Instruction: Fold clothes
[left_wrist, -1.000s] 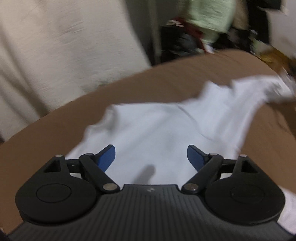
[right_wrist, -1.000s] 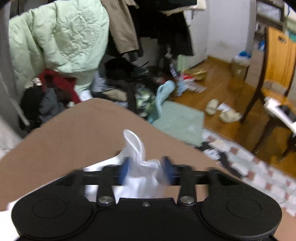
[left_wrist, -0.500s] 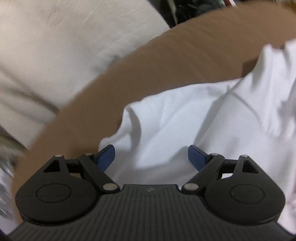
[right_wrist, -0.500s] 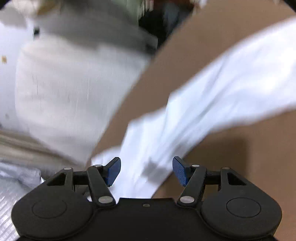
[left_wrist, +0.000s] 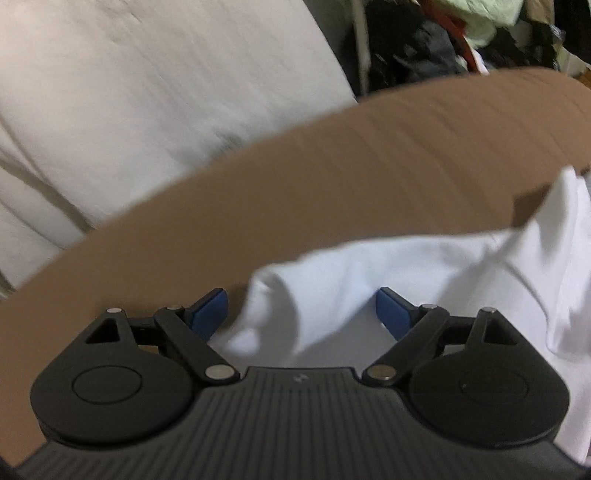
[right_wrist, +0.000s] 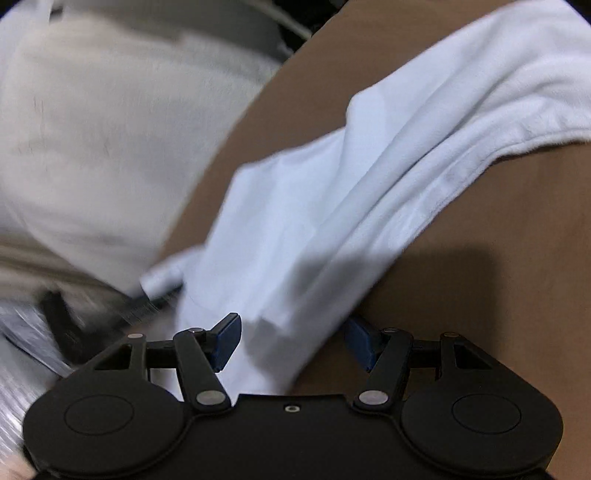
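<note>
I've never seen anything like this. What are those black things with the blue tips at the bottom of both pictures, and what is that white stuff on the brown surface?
There is no robot here. A person holds a hand tool in each hand, each with two fingers that pinch. A small wide-angle camera sits on each tool and looks forward along its fingers, so each picture shows its own tool at the bottom.

One picture comes from the left gripper, the other from the right gripper. The blue tips are the finger pads.

The white stuff is a white garment, lying rumpled on a brown surface; the job is to fold it. Cloth lies between the fingers of both tools, but both stand open and the pads do not press on it, so nothing is held. The pale mass behind is blurred, perhaps bedding.
</note>
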